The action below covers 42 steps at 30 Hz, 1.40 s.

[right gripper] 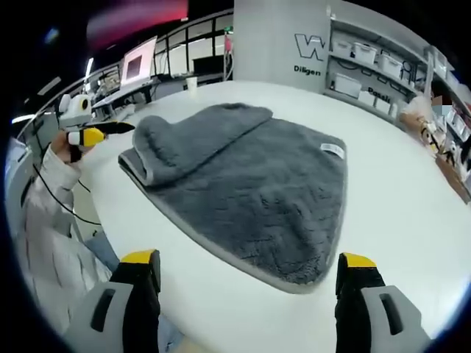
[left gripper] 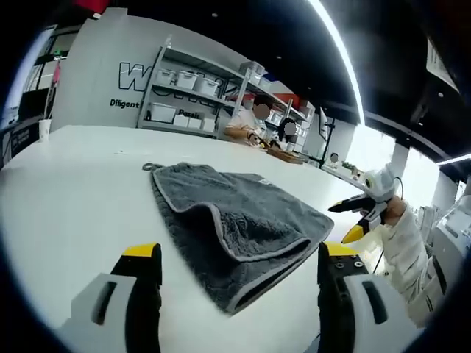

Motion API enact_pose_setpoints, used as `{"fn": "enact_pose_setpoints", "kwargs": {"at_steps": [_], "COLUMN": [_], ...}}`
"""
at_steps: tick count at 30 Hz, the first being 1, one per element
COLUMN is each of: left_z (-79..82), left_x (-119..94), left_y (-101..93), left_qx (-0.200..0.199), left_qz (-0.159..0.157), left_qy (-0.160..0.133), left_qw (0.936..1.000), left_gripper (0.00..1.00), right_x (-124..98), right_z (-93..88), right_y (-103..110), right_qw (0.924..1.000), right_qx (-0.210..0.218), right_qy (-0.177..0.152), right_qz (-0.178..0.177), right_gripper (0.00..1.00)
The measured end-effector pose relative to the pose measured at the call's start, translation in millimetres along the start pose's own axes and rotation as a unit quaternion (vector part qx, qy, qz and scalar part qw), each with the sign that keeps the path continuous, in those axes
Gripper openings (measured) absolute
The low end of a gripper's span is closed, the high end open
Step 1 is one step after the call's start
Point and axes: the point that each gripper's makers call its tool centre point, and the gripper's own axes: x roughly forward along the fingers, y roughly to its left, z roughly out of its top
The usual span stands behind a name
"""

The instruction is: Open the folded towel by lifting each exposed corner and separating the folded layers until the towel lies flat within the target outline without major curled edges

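One grey towel (right gripper: 250,176) — folded, plush, pale-edged — lies on the white table (right gripper: 397,176).

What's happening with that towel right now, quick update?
Left gripper open, right gripper open, both off the towel. Towel partly folded on the table, one flap doubled over. Nothing in the way.

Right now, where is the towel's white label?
In the right gripper view, the white label sits on the grey towel near its far right corner, on the side toward the shelving.
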Motion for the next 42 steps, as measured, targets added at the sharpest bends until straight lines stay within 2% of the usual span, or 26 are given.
{"fn": "enact_pose_setpoints", "kwargs": {"at_steps": [5, 9, 14, 16, 21, 23, 26, 29, 34, 37, 42], "left_z": [3.3, 1.0, -0.6, -2.2, -6.8, -7.7, -7.1, -5.8, -4.5, -4.0, -3.4], "left_x": [10.6, 16.9, 22.9, 24.1, 26.1, 26.3, 26.1, 25.5, 25.1, 24.8, 24.2], "left_y": [2.4, 6.8, 12.8, 18.1, 24.3, 23.6, 22.5, 21.8, 20.6, 20.3, 20.4], "left_qx": [-0.007, 0.001, -0.010, -0.012, -0.023, -0.027, -0.027, -0.026, -0.024, -0.025, -0.026], "left_qz": [0.003, 0.010, 0.017, 0.026, 0.029, 0.028, 0.027, 0.024, 0.022, 0.022, 0.021], "left_qy": [-0.011, -0.007, -0.011, -0.013, -0.012, -0.011, -0.011, -0.010, -0.009, -0.010, -0.010], "left_qw": [0.9999, 0.9999, 0.9997, 0.9995, 0.9992, 0.9992, 0.9992, 0.9993, 0.9994, 0.9994, 0.9994], "left_gripper": [0.62, 0.35, 0.17, 0.03, 0.02, 0.02, 0.02, 0.02, 0.02, 0.02, 0.02], "right_x": [3.9, 4.5, 6.4, 7.3, 9.4, 11.2, 14.4, 17.4, 21.0, 27.8, 37.7], "right_z": [7.8, 8.4, 8.7, 9.4, 16.0, 20.2, 21.9, 24.2, 38.5, 36.2, 27.2], "right_y": [6.0, 5.5, 6.3, 5.8, 4.8, 3.6, -8.9, -14.2, -20.5, -19.0, -16.4], "right_qw": [0.9993, 0.9992, 0.9993, 0.9992, 0.9984, 0.9972, 0.9964, 0.9953, 0.9860, 0.9893, 0.9918], "right_qx": [0.025, 0.025, 0.024, 0.025, 0.030, 0.045, 0.054, 0.060, 0.109, 0.087, 0.082], "right_qy": [-0.026, -0.027, -0.026, -0.028, -0.046, -0.058, -0.064, -0.071, -0.123, -0.112, -0.093], "right_qz": [0.014, 0.014, 0.015, 0.014, 0.013, 0.016, -0.015, -0.029, -0.033, -0.034, -0.031], "right_gripper": [0.99, 0.97, 0.98, 0.98, 0.94, 0.93, 0.91, 0.90, 0.87, 0.86, 0.86]}}
